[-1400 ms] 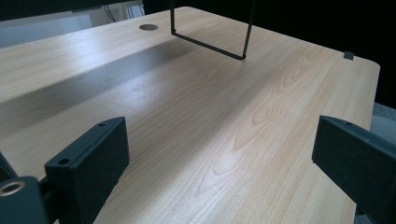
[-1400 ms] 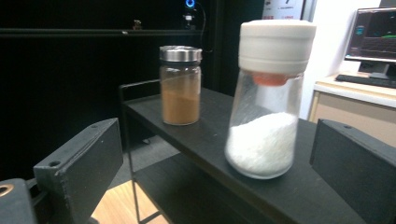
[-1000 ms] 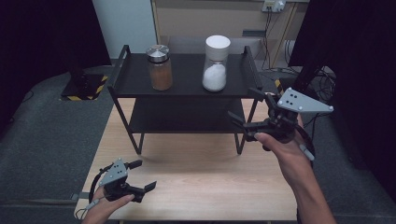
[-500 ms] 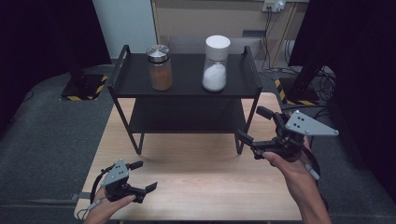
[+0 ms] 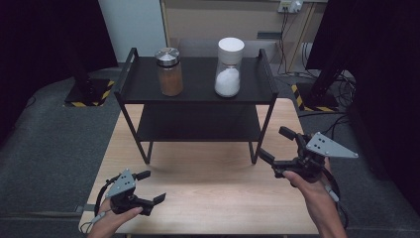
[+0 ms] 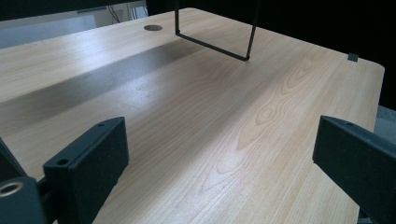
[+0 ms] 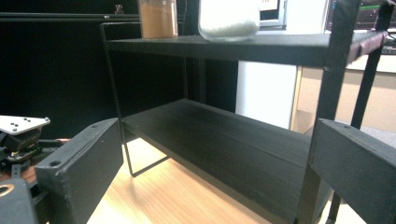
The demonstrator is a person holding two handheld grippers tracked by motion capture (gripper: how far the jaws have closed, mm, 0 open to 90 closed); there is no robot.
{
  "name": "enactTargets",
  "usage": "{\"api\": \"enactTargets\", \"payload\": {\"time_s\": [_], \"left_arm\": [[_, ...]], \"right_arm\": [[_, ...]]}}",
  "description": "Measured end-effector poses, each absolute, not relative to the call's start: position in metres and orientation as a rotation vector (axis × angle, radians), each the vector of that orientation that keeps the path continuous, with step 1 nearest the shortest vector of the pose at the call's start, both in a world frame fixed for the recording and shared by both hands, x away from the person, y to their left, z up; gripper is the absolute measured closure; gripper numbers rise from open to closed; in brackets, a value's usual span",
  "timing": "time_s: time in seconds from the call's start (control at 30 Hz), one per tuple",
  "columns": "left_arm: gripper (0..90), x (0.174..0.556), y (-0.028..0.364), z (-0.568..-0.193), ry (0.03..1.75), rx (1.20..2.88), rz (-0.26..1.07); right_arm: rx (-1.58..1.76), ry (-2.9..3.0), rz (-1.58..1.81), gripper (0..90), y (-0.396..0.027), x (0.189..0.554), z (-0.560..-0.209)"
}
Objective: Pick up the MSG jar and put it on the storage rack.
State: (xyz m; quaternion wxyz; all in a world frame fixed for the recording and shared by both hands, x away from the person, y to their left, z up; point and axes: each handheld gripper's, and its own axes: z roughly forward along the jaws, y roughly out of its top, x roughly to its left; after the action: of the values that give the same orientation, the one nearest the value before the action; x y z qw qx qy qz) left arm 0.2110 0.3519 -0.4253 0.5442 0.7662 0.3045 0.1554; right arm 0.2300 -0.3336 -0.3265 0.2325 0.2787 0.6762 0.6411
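Both tools idle, nothing gripped.
My left gripper (image 5: 146,187), lower left, and right gripper (image 5: 278,146), lower right beside the black shelf (image 5: 198,82), stand spread wide.

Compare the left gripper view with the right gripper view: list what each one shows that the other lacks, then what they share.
Left gripper view alone: a broad stretch of bare wooden table, a round grommet hole and a thin rack leg.

Right gripper view alone: the rack's black shelves, the bottoms of a brown jar and a white jar on the top shelf, and the left gripper farther off.

Both: the rack frame, the table, and their own two black jaws standing wide apart with nothing between them.
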Motion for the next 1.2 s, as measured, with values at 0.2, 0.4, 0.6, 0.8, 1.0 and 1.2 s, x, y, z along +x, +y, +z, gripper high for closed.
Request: {"api": "enactTargets", "payload": {"time_s": [0.2, 0.4, 0.6, 0.8, 1.0, 1.2], "left_arm": [[2.2, 0.211, 0.352, -0.425, 0.722, 1.82, 0.368], [2.2, 0.211, 0.353, -0.425, 0.725, 1.817, 0.368], [2.2, 0.212, 0.352, -0.426, 0.728, 1.82, 0.366], [2.2, 0.212, 0.351, -0.427, 0.726, 1.826, 0.364], [2.2, 0.212, 0.351, -0.427, 0.727, 1.82, 0.362], [2.2, 0.211, 0.351, -0.427, 0.727, 1.819, 0.36]], "right_arm": [[0.785, 1.846, 1.747, 2.9, -0.336, 0.226, -0.338], [0.818, 1.843, 1.731, 2.8, -0.343, 0.223, -0.347], [0.849, 1.834, 1.711, 2.6, -0.348, 0.218, -0.358], [0.876, 1.824, 1.705, 2.6, -0.352, 0.213, -0.371], [0.9, 1.816, 1.701, 2.6, -0.355, 0.208, -0.383], [0.905, 1.81, 1.689, 2.6, -0.359, 0.204, -0.391]]}}
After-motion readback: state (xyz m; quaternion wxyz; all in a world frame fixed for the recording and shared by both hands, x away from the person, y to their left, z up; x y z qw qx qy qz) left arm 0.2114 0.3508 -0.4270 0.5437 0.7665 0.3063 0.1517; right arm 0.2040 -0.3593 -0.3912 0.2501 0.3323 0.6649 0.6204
